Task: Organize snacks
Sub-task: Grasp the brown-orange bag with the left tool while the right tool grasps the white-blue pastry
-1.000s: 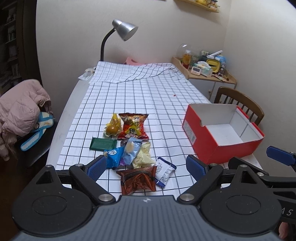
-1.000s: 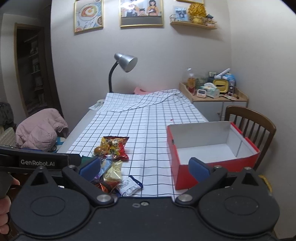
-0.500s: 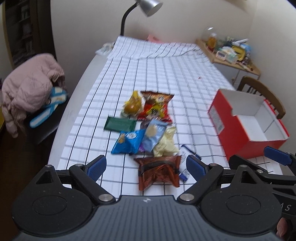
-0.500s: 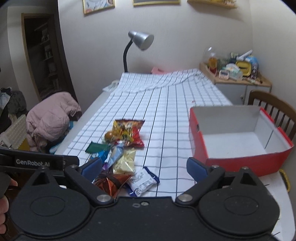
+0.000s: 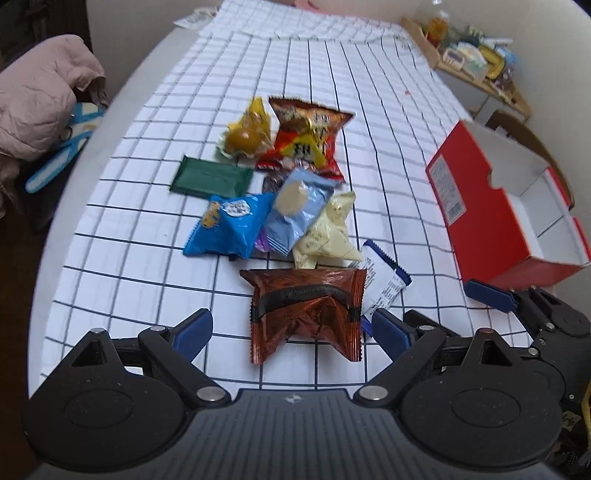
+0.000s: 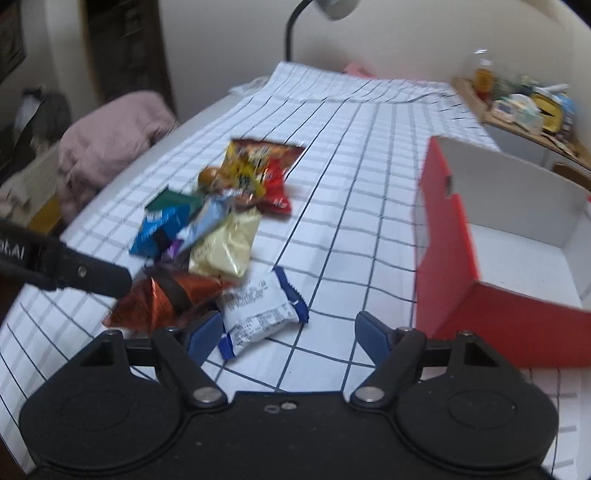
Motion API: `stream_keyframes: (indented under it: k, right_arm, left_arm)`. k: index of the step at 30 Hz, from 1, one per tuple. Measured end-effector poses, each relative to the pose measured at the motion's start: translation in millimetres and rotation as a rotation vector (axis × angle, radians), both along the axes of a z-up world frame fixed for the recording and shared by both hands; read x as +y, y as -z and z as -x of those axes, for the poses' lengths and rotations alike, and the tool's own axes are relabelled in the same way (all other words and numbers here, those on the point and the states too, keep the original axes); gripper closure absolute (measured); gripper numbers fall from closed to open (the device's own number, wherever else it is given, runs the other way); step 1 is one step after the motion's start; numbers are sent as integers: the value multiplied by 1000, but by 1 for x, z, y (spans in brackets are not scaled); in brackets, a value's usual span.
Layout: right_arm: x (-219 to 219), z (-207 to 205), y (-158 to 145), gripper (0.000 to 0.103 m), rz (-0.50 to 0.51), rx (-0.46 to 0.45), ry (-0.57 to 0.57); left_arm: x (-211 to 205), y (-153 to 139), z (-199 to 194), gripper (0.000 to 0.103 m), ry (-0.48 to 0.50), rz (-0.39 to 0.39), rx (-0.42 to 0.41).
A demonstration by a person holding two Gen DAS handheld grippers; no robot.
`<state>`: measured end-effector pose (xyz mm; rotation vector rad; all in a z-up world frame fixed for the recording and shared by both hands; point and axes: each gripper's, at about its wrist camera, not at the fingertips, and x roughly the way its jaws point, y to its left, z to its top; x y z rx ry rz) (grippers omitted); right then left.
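Several snack packets lie in a pile on the checked tablecloth. My left gripper is open, its jaws on either side of a copper-brown foil packet at the near end of the pile. My right gripper is open just above a white packet with blue ends, which also shows in the left wrist view. Behind lie a pale yellow packet, a light blue one, a bright blue one, a green bar, and a red chip bag. An open, empty red box stands at the right.
A yellow-wrapped round snack lies beside the red bag. A pink jacket lies on a chair to the left. A cluttered wooden shelf and a chair stand behind the box. A lamp stands at the far end.
Both grippers have moved forward and down toward the near end of the snack pile. The packets now lie close below the fingers. Both grippers stay open.
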<state>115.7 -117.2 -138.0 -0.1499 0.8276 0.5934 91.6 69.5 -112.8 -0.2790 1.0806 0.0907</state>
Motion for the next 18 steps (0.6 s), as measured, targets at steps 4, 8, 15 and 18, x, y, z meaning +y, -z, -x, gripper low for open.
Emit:
stream_keyframes:
  k: [4,8,15,18]
  right_arm:
    - [11,-10,13,24,25,2,-89]
    - [23,-15,24,13,46,-35,-168]
    - [37,-29,47,12,75,-48,-235]
    - [41,-29,49,11,71,-72,-259]
  left_arm:
    - [-6,17,-17,10,35,26,56]
    - [-5,32,-32,10,28,56,106]
    - [-5,46,-48,10,24,57,151]
    - [-2,52,-50,10,4,56,168]
